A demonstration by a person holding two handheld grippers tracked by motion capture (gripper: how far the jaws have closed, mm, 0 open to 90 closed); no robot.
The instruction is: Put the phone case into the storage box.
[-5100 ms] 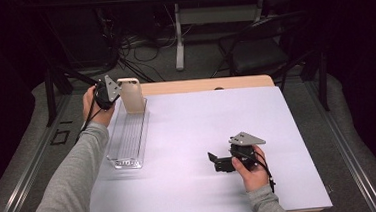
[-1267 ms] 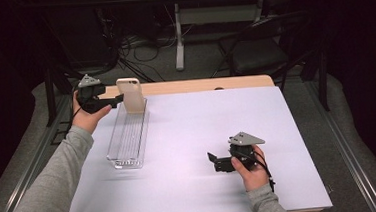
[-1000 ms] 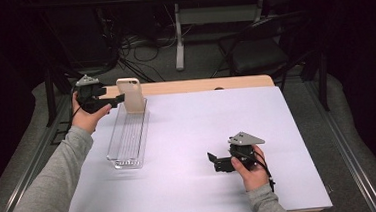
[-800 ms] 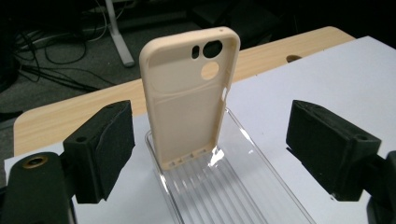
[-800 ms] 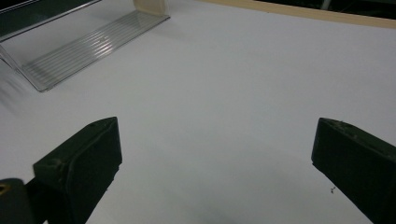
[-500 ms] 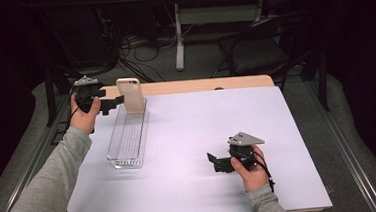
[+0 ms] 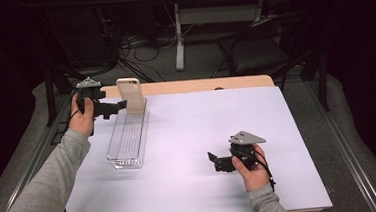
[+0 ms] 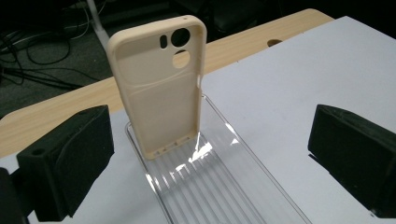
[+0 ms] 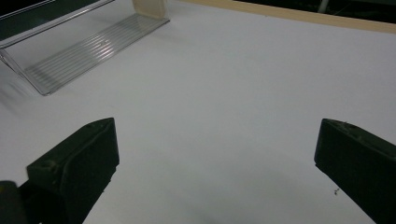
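While the left tongs gape, the phone case stands unobstructed in the tray.

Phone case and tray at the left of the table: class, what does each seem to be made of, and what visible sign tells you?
Phone case: probably soft matte plastic or silicone; cream, opaque, no glare, moulded camera cutouts.
Tray: likely clear hard plastic, perhaps acrylic; see-through, ribbed floor, bright glossy highlights.

Left gripper fingers just opened wide; right gripper agape.
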